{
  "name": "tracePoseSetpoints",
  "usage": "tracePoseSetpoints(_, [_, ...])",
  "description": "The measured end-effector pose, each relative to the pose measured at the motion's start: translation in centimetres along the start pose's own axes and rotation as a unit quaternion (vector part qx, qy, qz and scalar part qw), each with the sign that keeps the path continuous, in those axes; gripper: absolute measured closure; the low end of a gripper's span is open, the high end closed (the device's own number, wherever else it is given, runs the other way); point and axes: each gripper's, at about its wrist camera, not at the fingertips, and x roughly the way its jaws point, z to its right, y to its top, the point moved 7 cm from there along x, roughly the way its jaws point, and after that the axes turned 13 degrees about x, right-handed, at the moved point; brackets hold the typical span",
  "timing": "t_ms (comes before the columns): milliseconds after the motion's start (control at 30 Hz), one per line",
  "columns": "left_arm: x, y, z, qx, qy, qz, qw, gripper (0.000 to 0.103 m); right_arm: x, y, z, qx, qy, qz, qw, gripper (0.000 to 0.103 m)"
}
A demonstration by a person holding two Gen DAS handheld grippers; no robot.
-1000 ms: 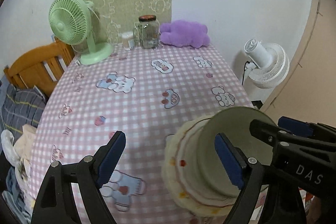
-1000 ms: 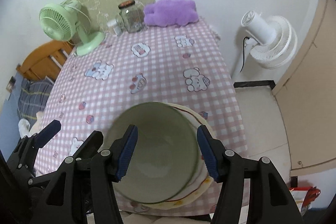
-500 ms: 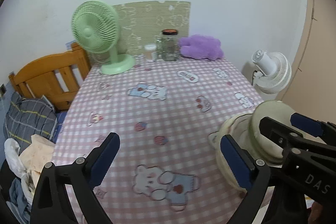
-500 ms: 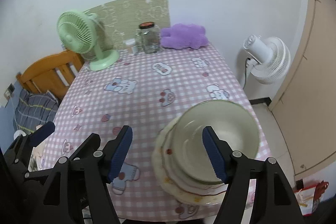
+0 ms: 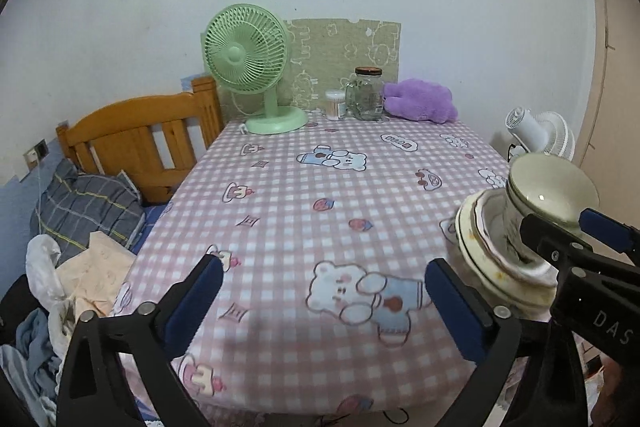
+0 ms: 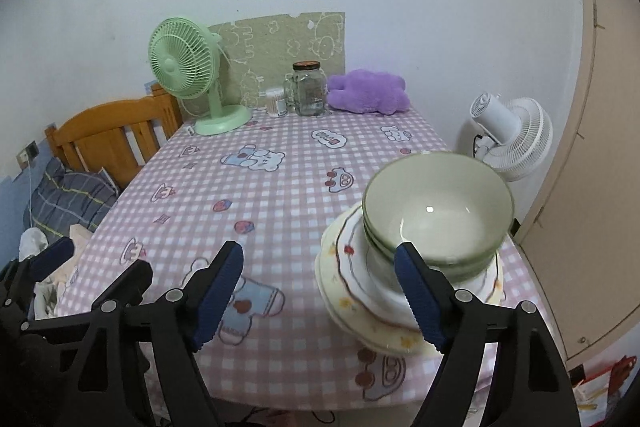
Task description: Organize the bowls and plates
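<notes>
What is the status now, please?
Both tools, left and right, empty, jaws opening. Green bowls stacked on plates at the table's near corner. Nothing in the way.

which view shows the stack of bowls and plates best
The right wrist view: the stack of bowls and plates sits whole, the green bowls nested on the plates, inside visible. The left wrist view shows it at the right edge, partly hidden behind the right gripper.
</notes>
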Motion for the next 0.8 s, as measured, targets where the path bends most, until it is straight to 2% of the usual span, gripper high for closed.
tracePoseSetpoints(167, [-1.1, -1.4, 0.7, 0.004, 0.002, 0.011, 0.9999, 0.000, -1.1, -1.9, 0.8, 0.007, 0.001, 0.011, 1.000, 0.019])
tracePoseSetpoints(367, [-1.4, -3.3, 0.8, -0.016, -0.003, 0.005, 0.9999, 0.000, -1.7, -3.3, 2.0, 0.010, -0.011, 0.025, 1.000, 0.018])
tracePoseSetpoints(567, [-1.5, -3.5, 0.3, -0.032, -0.003, 0.014, 0.9994, 0.000, -2.2, -4.2, 2.1, 0.004, -0.007, 0.029, 1.000, 0.017])
tracePoseSetpoints(800, [-1.3, -3.3, 0.7, -0.026, -0.007, 0.016, 0.9995, 0.000, -2.1, -4.5, 2.5, 0.009, -0.011, 0.026, 1.000, 0.016])
